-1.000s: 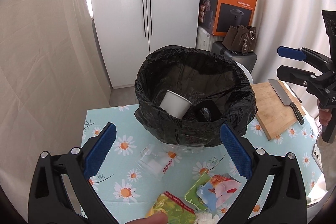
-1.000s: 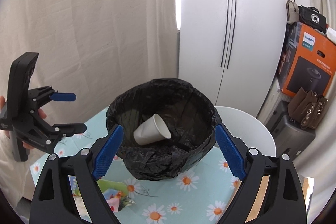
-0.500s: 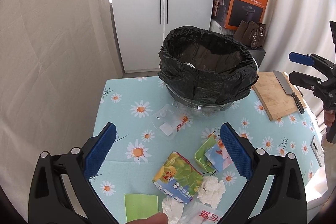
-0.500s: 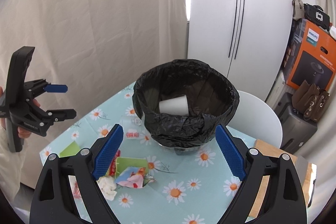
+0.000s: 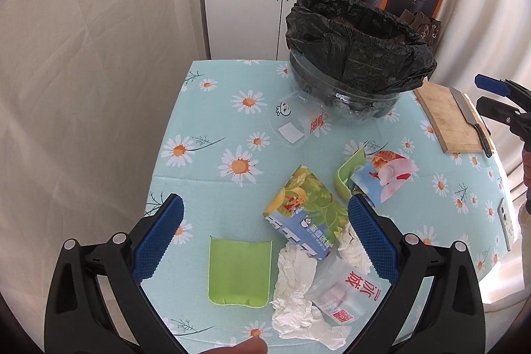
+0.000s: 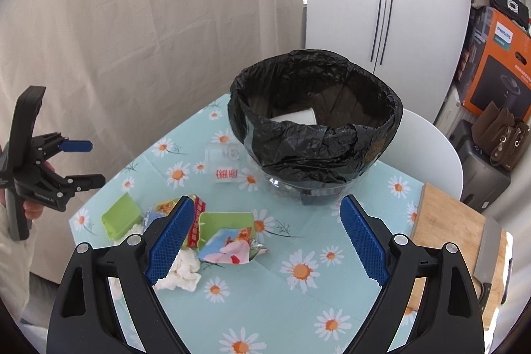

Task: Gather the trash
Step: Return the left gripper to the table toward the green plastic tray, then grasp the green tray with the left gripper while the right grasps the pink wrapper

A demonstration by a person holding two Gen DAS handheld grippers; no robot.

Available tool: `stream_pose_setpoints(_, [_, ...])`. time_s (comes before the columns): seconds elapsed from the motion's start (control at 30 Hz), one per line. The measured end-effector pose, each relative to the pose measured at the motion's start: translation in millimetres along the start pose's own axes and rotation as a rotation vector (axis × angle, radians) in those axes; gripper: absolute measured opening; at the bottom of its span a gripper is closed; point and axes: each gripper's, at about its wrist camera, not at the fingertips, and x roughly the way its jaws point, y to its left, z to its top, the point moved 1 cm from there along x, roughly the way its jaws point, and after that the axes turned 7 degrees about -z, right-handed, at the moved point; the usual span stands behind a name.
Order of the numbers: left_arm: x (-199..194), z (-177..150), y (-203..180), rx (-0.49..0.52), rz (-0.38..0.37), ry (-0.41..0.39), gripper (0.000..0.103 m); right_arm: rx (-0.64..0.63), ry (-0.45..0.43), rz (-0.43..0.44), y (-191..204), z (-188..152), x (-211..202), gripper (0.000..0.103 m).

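My left gripper (image 5: 265, 241) is open above the near end of the table, nothing held. Below it lie a flat green piece (image 5: 239, 271), a juice carton (image 5: 302, 211), crumpled tissues (image 5: 298, 281) and a clear cup with red print (image 5: 345, 291). My right gripper (image 6: 265, 243) is open and empty over a colourful wrapper (image 6: 229, 246) and a tissue (image 6: 181, 274). The bin with a black bag (image 6: 315, 121) stands beyond, a white paper cup (image 6: 298, 116) inside it. Each gripper shows in the other's view: left gripper (image 6: 94, 162), right gripper (image 5: 479, 92).
A second clear cup (image 5: 295, 125) lies beside the bin (image 5: 358, 55). A wooden cutting board (image 5: 451, 118) with a knife (image 5: 471, 115) sits at the table's right side, a phone (image 5: 506, 221) near the edge. A white chair (image 6: 428, 148) stands behind the table.
Both grippers have drawn back from the bin and sunk toward the table. The bin now looks farther off, and the pile of trash has come into view under the open jaws.
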Motion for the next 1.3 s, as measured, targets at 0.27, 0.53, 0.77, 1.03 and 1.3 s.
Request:
stream_pose_setpoints(0.27, [31, -38, 27, -0.086, -0.006, 0.118, 0.097, 0.022, 0.090, 0.033, 2, -25, 25, 0.085])
stream_pose_setpoints(0.53, [64, -68, 43, -0.121, -0.009, 0.232, 0.097, 0.037, 0.160, 0.062, 6, -48, 55, 0.085])
stream_pose_setpoints(0.77, [82, -78, 48, -0.140, -0.015, 0.284, 0.097, 0.086, 0.193, 0.100, 9, -58, 76, 0.085])
stream_pose_setpoints(1.03, [98, -82, 53, -0.156, -0.019, 0.327, 0.097, 0.198, 0.295, 0.132, 4, -72, 110, 0.081])
stream_pose_setpoints(1.3, [102, -81, 57, -0.131, -0.058, 0.330, 0.075, 0.289, 0.386, 0.219, 8, -81, 140, 0.006])
